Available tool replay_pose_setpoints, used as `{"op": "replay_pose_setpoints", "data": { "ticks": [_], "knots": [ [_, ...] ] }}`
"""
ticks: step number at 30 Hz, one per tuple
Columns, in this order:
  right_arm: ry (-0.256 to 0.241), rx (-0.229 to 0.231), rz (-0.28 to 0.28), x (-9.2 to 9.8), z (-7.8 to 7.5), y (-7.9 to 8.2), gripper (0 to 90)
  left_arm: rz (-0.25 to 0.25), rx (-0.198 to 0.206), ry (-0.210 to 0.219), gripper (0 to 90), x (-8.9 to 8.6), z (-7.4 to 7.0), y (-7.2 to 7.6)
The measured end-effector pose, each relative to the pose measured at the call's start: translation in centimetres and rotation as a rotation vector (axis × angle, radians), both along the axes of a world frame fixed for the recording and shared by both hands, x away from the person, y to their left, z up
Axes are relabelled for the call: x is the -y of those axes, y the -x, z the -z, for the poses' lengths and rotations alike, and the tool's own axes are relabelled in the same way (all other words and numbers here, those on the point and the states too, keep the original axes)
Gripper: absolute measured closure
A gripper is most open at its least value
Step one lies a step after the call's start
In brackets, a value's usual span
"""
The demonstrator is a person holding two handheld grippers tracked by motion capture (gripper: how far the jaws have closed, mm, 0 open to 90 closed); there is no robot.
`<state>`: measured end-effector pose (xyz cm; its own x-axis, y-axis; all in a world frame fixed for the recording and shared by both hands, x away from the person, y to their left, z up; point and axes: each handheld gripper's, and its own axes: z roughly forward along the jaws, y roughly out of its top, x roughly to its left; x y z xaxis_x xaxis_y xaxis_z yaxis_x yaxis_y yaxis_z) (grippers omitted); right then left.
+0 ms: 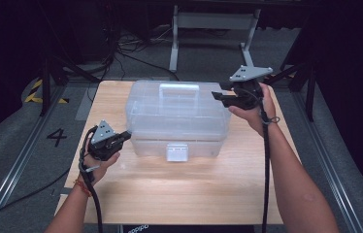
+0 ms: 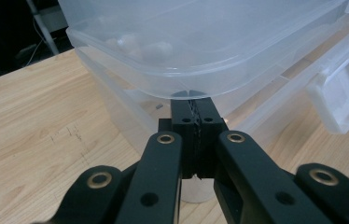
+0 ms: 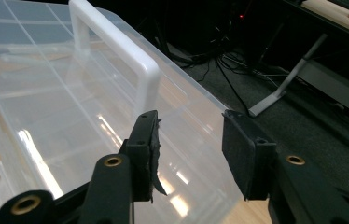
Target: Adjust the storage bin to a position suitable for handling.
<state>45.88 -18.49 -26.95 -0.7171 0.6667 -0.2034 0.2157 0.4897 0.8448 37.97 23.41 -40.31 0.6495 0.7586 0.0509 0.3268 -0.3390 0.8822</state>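
Box point(image 1: 177, 119) sits in the middle of the wood table point(image 1: 184, 194). It's see-thru plastic w/ a white handle point(image 1: 179, 88) on top and a white latch point(image 1: 177, 152) at the front, near the person. Lid is down.

Left gripper point(image 1: 127, 135) is low, at the box's left front corner. In the left gripper view its jaws are pressed tight together, nothing between them, and the tips point(image 2: 196, 105) sit right under the lid's edge, touching or nearly touching it. Can't tell which.

Right gripper point(image 1: 217, 96) is up by the box's right back corner, above the lid. Its jaws are spread wide apart, holding nothing. In the right gripper view the handle point(image 3: 116, 51) is just ahead of the jaws, a bit to their left, not touched.
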Motion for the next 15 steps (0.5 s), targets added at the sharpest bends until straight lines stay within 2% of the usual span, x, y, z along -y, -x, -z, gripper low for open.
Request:
{"op": "replay_pose_setpoints", "data": {
  "ticks": [1, 4, 9, 12, 13, 15],
  "knots": [
    [0.0, 0.014, 0.005, 0.5, 0.1, 0.2, 56.4, 0.001, 0.003, -0.006, 89.7, 0.0, -0.1, 0.0],
    [-0.051, 0.048, 0.033, 3.0, 0.8, 1.5, 56.0, 0.004, 0.005, -0.015, 89.7, 0.0, -0.3, 0.0],
    [-0.066, 0.044, 0.052, 5.3, 2.5, 2.7, 55.7, 0.007, 0.015, -0.02, 89.7, -0.1, -1.0, -0.1],
    [-0.062, 0.036, 0.052, 5.8, 3.4, 3.1, 55.5, 0.015, 0.013, -0.012, 89.7, -0.1, -1.4, -0.1],
    [-0.064, 0.025, 0.052, 6.3, 4.4, 3.5, 55.2, 0.019, 0.016, -0.015, 89.7, -0.1, -1.6, -0.2],
    [-0.065, 0.021, 0.052, 6.6, 5.1, 3.7, 54.9, 0.018, 0.013, -0.016, 89.7, -0.1, -1.7, -0.2]
  ]
}}
